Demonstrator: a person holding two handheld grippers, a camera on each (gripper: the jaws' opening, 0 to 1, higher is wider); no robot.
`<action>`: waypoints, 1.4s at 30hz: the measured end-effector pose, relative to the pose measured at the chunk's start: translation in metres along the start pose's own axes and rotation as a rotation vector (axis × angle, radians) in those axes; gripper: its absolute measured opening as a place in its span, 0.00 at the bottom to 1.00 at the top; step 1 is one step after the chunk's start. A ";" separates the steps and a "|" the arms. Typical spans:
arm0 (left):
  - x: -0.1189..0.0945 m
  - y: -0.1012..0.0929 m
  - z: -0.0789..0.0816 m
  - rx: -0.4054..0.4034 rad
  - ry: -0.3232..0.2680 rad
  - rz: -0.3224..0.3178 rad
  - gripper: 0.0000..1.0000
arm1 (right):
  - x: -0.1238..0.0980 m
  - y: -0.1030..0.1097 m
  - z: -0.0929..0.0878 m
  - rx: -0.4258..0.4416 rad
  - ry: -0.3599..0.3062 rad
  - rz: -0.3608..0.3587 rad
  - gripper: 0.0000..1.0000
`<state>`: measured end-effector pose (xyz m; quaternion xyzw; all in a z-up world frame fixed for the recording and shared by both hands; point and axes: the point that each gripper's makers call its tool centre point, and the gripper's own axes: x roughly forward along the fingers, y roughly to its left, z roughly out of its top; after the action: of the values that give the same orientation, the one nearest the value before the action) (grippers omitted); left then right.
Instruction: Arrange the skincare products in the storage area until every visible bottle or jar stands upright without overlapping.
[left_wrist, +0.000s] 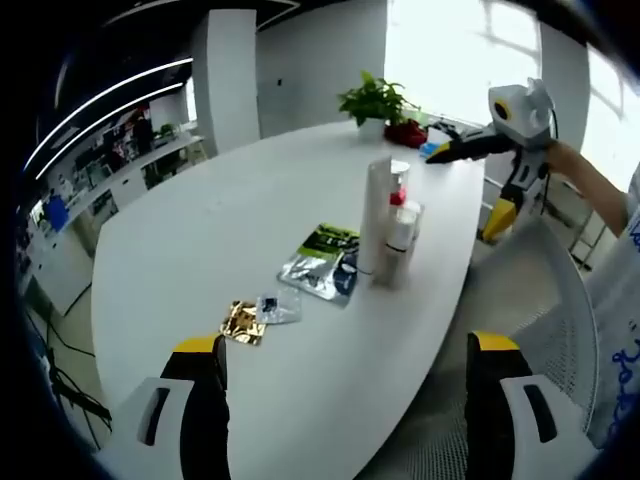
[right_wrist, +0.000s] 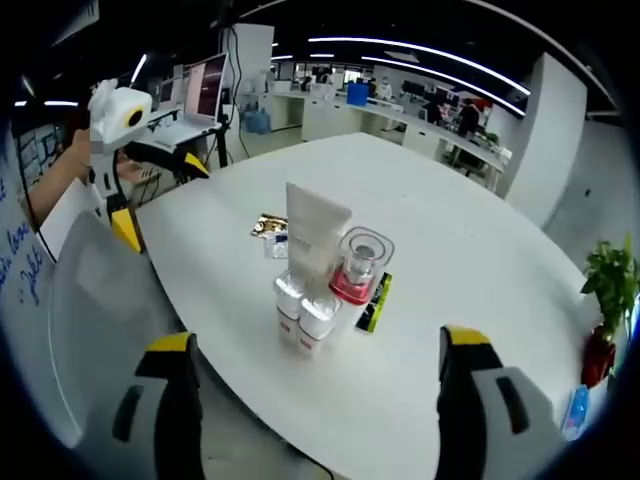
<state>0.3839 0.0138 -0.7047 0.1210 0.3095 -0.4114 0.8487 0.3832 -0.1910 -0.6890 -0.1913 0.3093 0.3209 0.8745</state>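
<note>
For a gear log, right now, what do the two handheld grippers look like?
Each gripper has black jaws with yellow tips on white housings. In the left gripper view the right gripper shows a white body, yellow-ringed lens and yellow-and-black handle. The right gripper view shows the left gripper built alike. The person wears a white sleeve with blue print.

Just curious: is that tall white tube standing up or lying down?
Upright. The white tube stands on end on the table, rising above the small bottles.

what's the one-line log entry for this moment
left hand-held gripper open | right hand-held gripper open | bottles upright, clustered | sachets flat
</note>
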 end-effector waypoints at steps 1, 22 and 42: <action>0.002 0.001 0.001 -0.008 0.002 0.009 0.97 | 0.001 -0.003 -0.001 -0.002 0.001 0.005 1.00; 0.049 0.015 0.002 -0.033 0.094 0.017 0.97 | 0.034 -0.058 -0.020 -0.041 0.034 0.105 1.00; 0.096 0.031 0.011 -0.040 0.125 0.031 0.97 | 0.082 -0.095 -0.030 -0.083 0.078 0.181 0.90</action>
<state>0.4574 -0.0313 -0.7574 0.1343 0.3679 -0.3835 0.8363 0.4849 -0.2395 -0.7527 -0.2107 0.3455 0.4035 0.8206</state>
